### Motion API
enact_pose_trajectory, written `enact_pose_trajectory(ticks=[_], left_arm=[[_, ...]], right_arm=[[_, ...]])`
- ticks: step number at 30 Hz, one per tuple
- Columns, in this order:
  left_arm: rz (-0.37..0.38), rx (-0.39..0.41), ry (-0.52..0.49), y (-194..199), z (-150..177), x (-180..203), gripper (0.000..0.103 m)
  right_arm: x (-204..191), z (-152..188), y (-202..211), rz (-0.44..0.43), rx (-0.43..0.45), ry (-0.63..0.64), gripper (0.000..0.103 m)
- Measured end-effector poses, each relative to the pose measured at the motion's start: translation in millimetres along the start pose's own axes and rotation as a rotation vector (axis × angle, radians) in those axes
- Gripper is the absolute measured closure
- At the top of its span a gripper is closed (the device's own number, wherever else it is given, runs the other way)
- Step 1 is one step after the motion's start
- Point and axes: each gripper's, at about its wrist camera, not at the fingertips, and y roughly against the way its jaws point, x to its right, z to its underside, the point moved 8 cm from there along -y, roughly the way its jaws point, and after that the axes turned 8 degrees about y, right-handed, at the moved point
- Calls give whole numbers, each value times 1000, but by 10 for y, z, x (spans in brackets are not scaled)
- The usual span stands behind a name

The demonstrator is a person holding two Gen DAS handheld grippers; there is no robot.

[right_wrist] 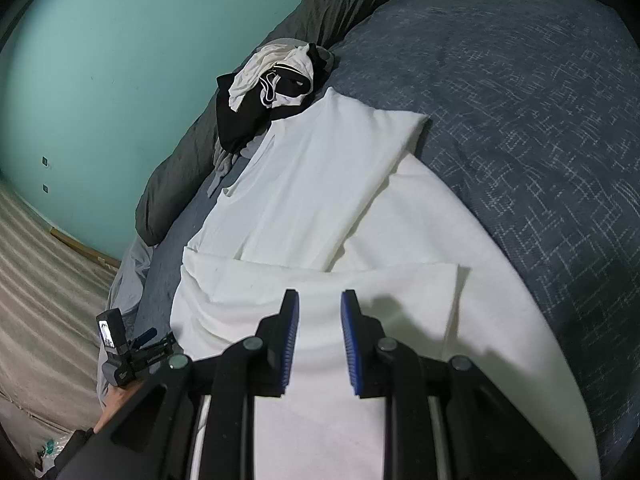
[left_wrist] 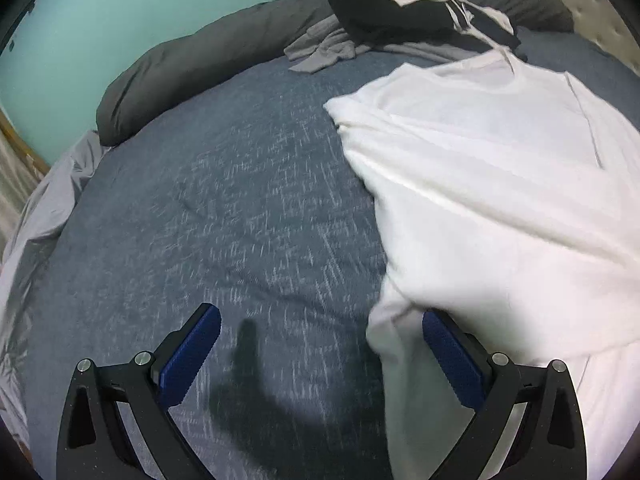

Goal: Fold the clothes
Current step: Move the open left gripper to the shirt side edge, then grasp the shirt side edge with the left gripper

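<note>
in the left wrist view, the left gripper (left_wrist: 320, 360) is seen with its blue-padded jaws spread wide and nothing pinched between them. the white knitted cotton t-shirt (left_wrist: 500, 184) is laid on the dark blue woven bedspread (left_wrist: 208, 208) to the right of this gripper; its long axis is judged to run from the near right corner of the picture up towards the collar at the far side. a hanging fold of the shirt's near edge is draped just in front of the right-hand pad, though whether it is touched cannot be told. bare bedspread is seen under the rest of the gripper. a heap of black, grey and off-white clothes (left_wrist: 400, 12) is left well beyond, against the dark grey rolled duvet (left_wrist: 200, 64).

in the right wrist view, the right gripper (right_wrist: 320, 304) is held directly over the near part of the white shirt, its jaws drawn narrow but with a clear gap between the pads, and no cloth is seen pinched. the shirt is stretched away from it towards the heap, one sleeve side already folded inward. the left gripper is glimpsed at the shirt's left edge. the right gripper is judged nearer to the shirt's body, the left to its free left edge.
</note>
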Motion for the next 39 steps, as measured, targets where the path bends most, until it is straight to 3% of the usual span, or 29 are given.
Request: enact_pose_trajectory(ticks=[3, 6, 14, 18, 23, 27, 31, 37, 39], left_arm=[[-6, 14, 25, -46, -82, -48, 0], [12, 23, 130, -48, -139, -248, 1], [211, -17, 473, -107, 30, -726, 1], [174, -21, 537, -123, 134, -891, 1], [154, -14, 442, 13, 133, -815, 1], [199, -4, 389, 94, 42, -637, 1], [196, -43, 332, -47, -36, -464, 1], [201, -94, 366, -190, 22, -485, 2], [189, -101, 362, -194, 60, -500, 11]], right_arm=[[-7, 10, -13, -1, -6, 3, 82], [15, 11, -24, 2, -9, -2, 82], [27, 24, -31, 4, -14, -2, 82], [26, 26, -29, 4, -13, -2, 82], [5, 33, -36, 2, -16, 2, 82], [-1, 47, -44, 4, -20, 2, 82], [2, 43, -42, 3, -21, 1, 82], [19, 14, -27, 0, -15, -8, 82], [15, 11, -28, -3, -16, -9, 82]])
